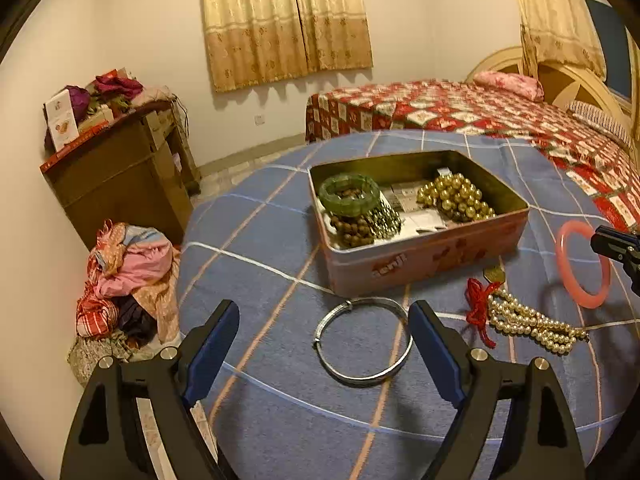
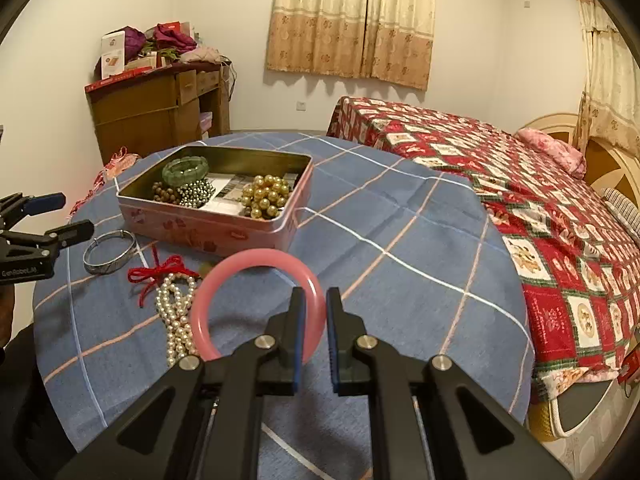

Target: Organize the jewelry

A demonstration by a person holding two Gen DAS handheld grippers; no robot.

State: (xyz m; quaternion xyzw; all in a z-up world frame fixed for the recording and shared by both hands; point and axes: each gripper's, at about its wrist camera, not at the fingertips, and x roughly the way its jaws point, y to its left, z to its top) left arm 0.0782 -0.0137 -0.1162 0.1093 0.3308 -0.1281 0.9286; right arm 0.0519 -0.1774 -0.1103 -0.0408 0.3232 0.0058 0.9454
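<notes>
Left gripper [image 1: 324, 320] hangs wide open over the silver bangle [image 1: 362, 342] on the blue checked cloth [image 1: 260, 240]. Behind sits the pink tin [image 1: 420, 256] of beads; beside it lies the pearl strand [image 1: 532, 324]. Right gripper [image 2: 312, 304] pinches the pink bangle [image 2: 224, 280], seemingly lifted slightly.

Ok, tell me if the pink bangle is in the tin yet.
Not yet. The pink bangle is outside the tin, held above the blue cloth with the right gripper closed on its rim.
</notes>
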